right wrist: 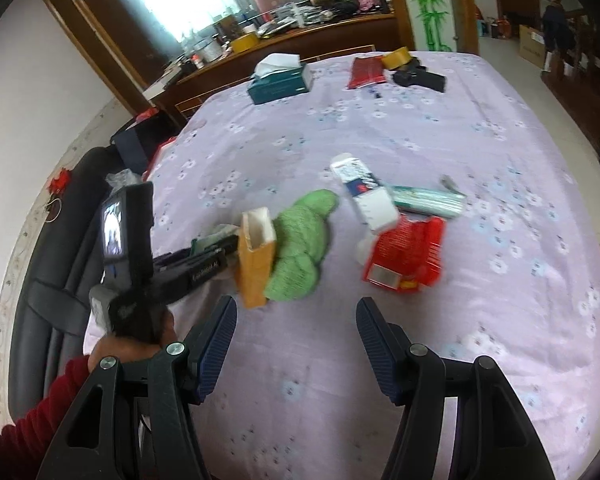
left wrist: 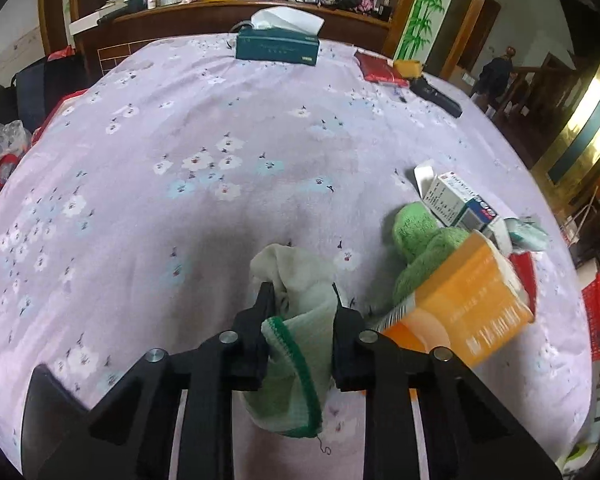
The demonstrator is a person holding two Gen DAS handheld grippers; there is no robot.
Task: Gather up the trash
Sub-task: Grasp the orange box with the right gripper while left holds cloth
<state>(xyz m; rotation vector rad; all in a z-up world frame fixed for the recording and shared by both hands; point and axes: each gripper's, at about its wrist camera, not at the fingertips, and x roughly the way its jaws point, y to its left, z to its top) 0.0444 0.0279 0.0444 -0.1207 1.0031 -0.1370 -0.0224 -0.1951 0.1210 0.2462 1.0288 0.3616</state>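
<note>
Sock [left wrist: 300,320] pale green, crumpled; dark-green cuff; clamped in left gripper [left wrist: 300,292]

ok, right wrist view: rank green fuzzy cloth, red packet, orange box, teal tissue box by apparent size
1. green fuzzy cloth
2. red packet, close to the cloth, so unsure
3. orange box
4. teal tissue box, far back, likely looks smaller than it is

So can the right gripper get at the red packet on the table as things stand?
Probably yes. The right gripper is open and empty, and the red packet lies ahead of it, a little to the right, with only bare tablecloth between. The white box overlaps its far edge only.
</note>
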